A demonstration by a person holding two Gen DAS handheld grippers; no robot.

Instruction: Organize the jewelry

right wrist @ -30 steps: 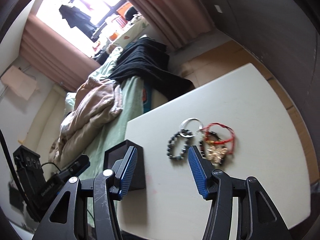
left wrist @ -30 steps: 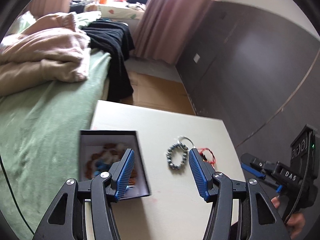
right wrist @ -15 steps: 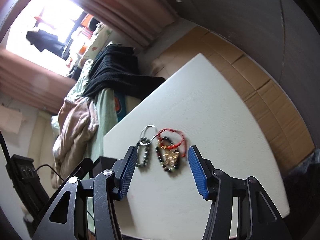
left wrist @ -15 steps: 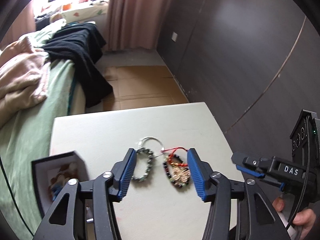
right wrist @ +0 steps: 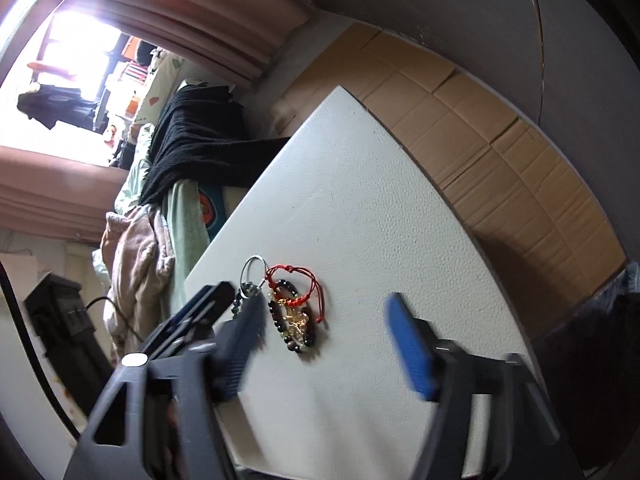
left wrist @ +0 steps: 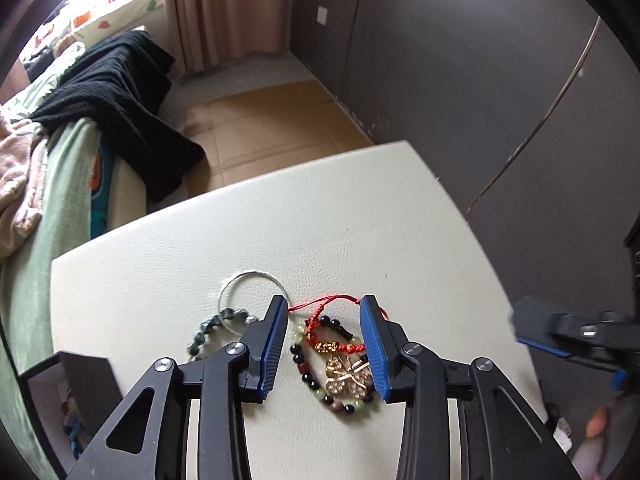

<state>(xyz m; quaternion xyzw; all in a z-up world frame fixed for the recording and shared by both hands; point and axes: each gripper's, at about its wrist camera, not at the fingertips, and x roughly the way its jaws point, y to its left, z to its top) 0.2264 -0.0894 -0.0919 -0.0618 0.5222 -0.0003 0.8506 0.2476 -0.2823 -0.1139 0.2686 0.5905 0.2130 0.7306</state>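
Jewelry lies in a small tangle on the white textured tabletop (left wrist: 360,216). At nine o'clock of the heap sits a dark open box (left wrist: 68,392), then a grey-green bead bracelet (left wrist: 208,334) touching a thin silver ring (left wrist: 252,280), then a red cord bracelet (left wrist: 332,320) over a dark bead strand and gold butterfly charm (left wrist: 346,374). All look light, limp and snag-prone; the cord looks the safest hold. The left gripper (left wrist: 326,354) is closing, straddling the charm without pressing. The right gripper (right wrist: 332,354) is opening, empty.
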